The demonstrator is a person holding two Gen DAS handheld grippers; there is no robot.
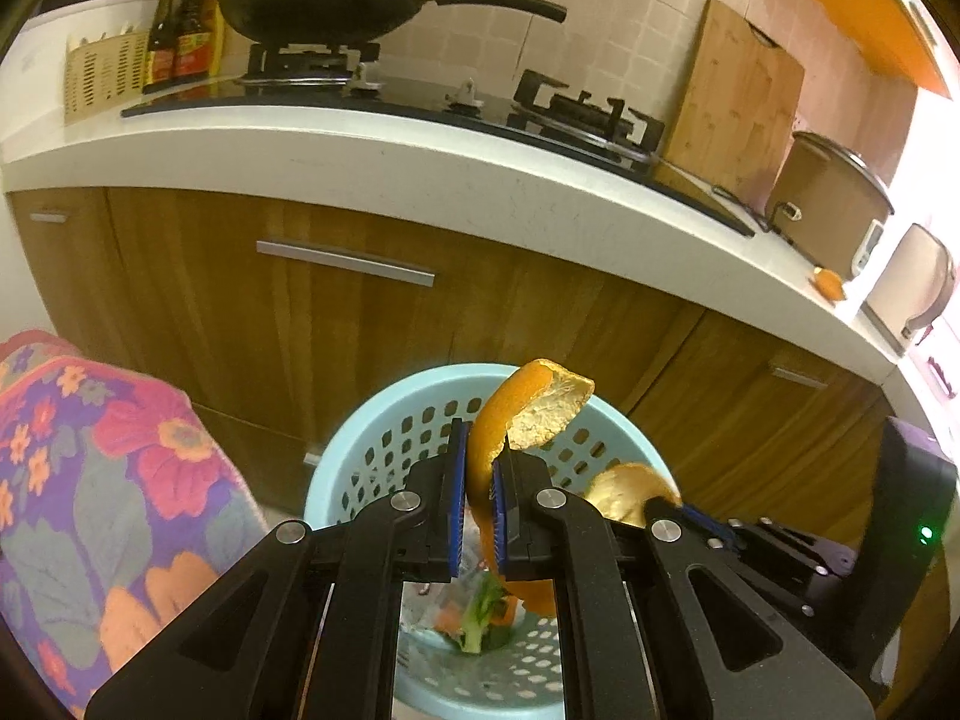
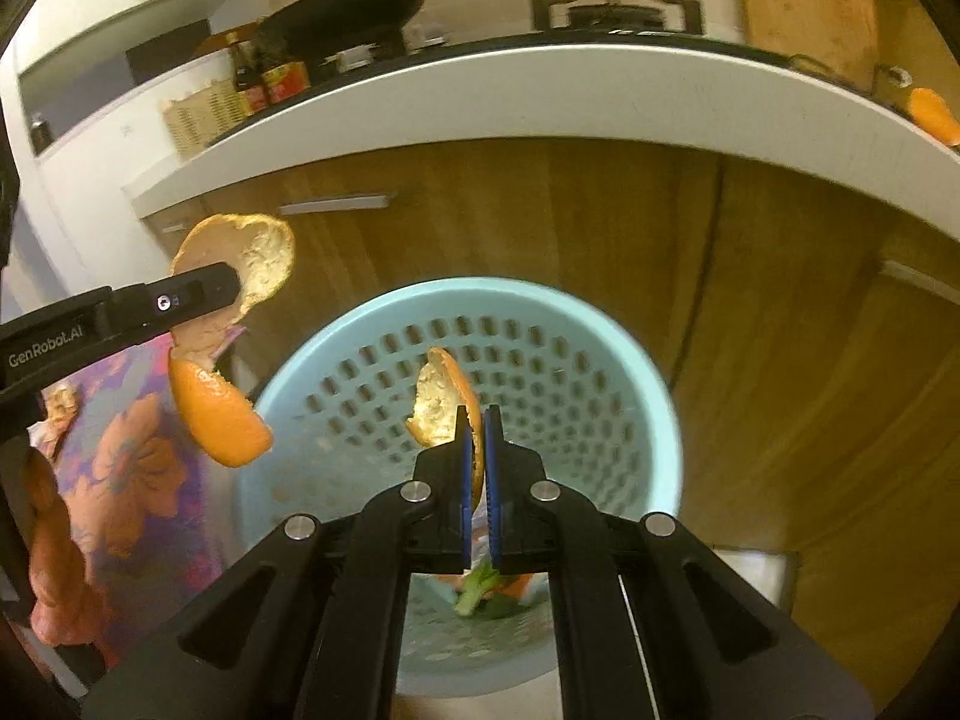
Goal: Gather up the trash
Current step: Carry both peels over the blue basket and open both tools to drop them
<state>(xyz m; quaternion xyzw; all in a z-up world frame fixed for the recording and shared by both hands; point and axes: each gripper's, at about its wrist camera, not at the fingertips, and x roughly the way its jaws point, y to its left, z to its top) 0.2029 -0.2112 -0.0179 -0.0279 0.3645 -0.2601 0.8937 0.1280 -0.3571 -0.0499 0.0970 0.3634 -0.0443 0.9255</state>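
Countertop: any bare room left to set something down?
Bare strip along the countertop front edge, bordered by the stove behind. Crowded at left by bottles and rack; at right by rice cooker and a leftover peel.

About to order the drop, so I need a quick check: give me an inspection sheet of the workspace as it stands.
Surface: white counter; one orange peel piece lies near its edge.
Job's things: blue perforated bin below both grippers, vegetable scraps inside.
Clutter: wok, sauce bottles, cutting board, rice cooker.
Grippers: left gripper shut on long peel; right gripper shut on small peel.
Cables: black cord by the cooker.
Surroundings: wooden cabinets, floral cloth.
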